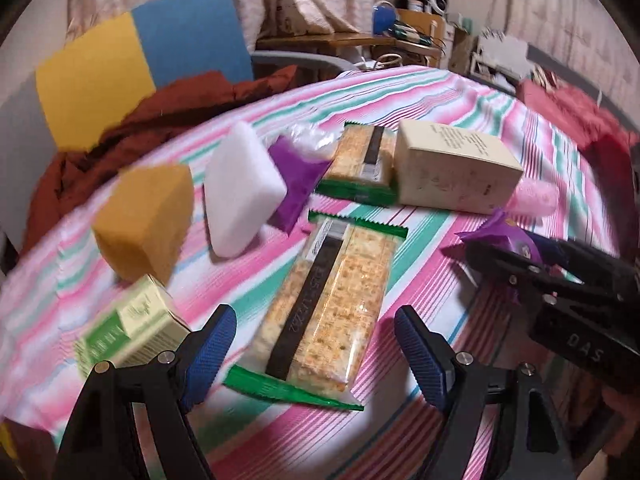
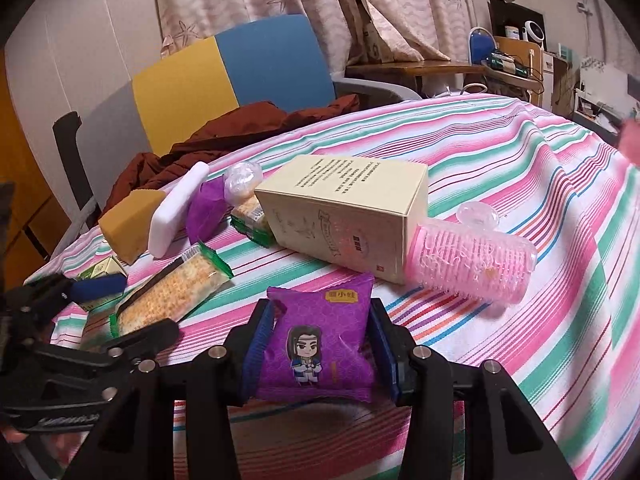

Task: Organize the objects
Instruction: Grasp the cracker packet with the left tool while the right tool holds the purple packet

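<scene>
A: Nearest us, our right hand-held gripper (image 2: 318, 344) is clamped on the purple snack packet (image 2: 320, 344), lifted just above the striped bench (image 2: 520, 320). Our left hand-held gripper (image 1: 316, 344) hangs with its jaws apart and nothing between them, over the near cracker pack (image 1: 328, 304).

B: So we judge the sorting barely begun. Beyond lie the green carton (image 1: 128, 328), yellow sponge (image 1: 144, 220), white sponge (image 1: 240, 188), second cracker pack (image 1: 362, 160), cream box (image 1: 456, 168) and pink roller (image 2: 472, 268), all loosely scattered.

A: We see no bin or tray. The carton is blurred, and the clear wrapper behind the second purple packet (image 1: 296, 184) is hard to identify.
</scene>
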{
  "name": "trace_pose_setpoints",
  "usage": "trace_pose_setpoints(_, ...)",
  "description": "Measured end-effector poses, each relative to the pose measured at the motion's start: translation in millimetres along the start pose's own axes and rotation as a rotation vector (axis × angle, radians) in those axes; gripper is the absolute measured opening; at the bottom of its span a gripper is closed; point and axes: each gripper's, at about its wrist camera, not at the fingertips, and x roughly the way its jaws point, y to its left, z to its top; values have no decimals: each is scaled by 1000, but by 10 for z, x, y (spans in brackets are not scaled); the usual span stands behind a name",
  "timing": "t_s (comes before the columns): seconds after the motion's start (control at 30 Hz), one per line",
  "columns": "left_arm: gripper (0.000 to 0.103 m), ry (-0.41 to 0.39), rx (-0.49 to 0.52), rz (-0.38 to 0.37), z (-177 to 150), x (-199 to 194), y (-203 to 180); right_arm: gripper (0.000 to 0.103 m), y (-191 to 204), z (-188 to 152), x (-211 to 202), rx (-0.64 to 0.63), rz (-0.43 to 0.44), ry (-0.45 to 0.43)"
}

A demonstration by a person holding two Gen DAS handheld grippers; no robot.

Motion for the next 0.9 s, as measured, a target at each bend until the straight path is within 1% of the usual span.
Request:
trace_pose_setpoints(0.03, 83, -23, -9, -1, -31, -14, 10, 48, 0, 0, -1, 0, 0, 0)
trace_pose_setpoints(0.1, 78, -37, 3, 0, -64, -48, -14, 48, -1, 0, -2, 1, 1, -1)
trace_pose_setpoints(0.13, 73, -42, 7, -6, -76, -67, -21, 48, -3, 1, -3, 1, 1, -1)
trace_pose_setpoints(0.17, 69, -47, 11, -14, -94, -87, -27, 48, -2, 1, -3, 0, 0, -1)
trace_pose_setpoints(0.27, 68, -50, 21, -31, -118, -109, -40, 48, 0, 1, -1, -3, -4, -1)
trace_pose_setpoints(0.4, 67, -49, 18, -34, -114, -91, -54, 48, 6, 1, 3, -6, -8, 0)
trace_pose_setpoints(0.43, 62, -54, 15, -30, -124, -95, -45, 48, 9, 0, 3, -8, -9, 0)
trace_pose_setpoints(0.47, 54, -59, 11, -23, -118, -91, -50, 48, 13, 0, 4, -8, -11, 0)
trace_pose_setpoints(0.53, 49, -73, -2, -14, -139, -115, -41, 48, 17, 1, 2, -9, -12, 0)
trace_pose_setpoints(0.67, 49, -93, 6, 13, -212, -169, -64, 48, 27, -2, -3, -14, -19, -1)
trace_pose_setpoints(0.8, 49, -112, 2, 58, -314, -260, -99, 48, 55, -5, -13, -28, -34, -4)
trace_pose_setpoints(0.9, 48, -132, 20, 103, -392, -339, -176, 47, 59, -8, -35, -30, -42, -15)
